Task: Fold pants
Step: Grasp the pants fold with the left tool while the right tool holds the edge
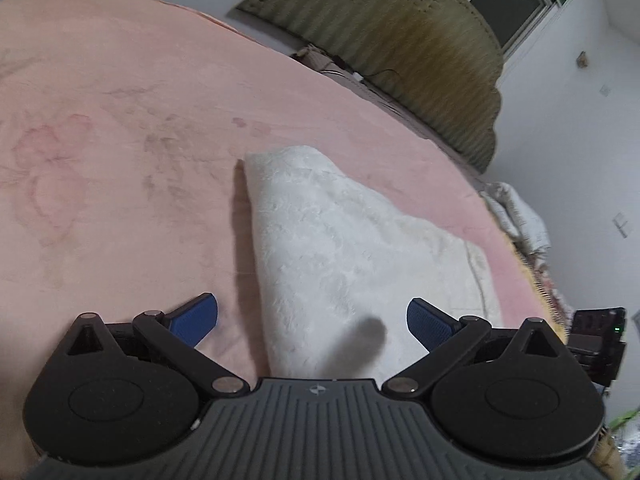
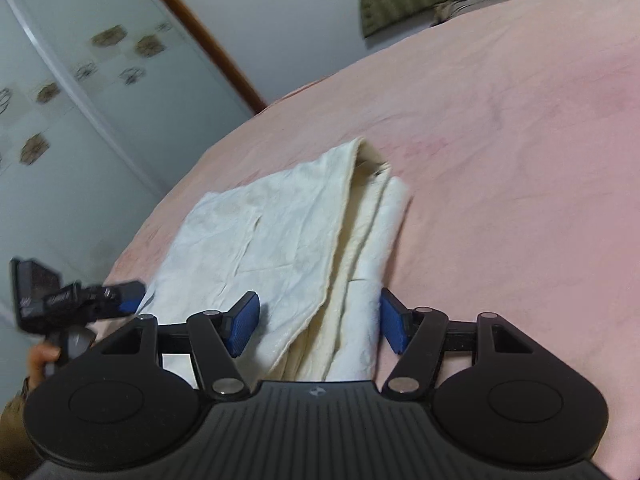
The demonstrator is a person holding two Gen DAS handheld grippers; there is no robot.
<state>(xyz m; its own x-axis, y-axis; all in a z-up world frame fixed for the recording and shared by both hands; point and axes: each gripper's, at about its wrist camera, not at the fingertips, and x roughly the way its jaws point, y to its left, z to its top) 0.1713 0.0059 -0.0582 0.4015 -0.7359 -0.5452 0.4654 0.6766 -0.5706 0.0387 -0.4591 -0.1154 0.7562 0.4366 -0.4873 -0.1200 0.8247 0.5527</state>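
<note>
- Left wrist view: my left gripper (image 1: 312,322) hangs with its blue pads spread wide, holding nothing, over the near end of the folded white pants (image 1: 340,248), which lie on the pink bedspread (image 1: 120,160).
- Right wrist view: my right gripper (image 2: 318,322) is likewise spread apart and empty, above the pants' (image 2: 280,240) layered near edge.

Near end of the folded pants (image 2: 288,256) behind the right tool's body; blurred left tool (image 2: 80,300).
</note>
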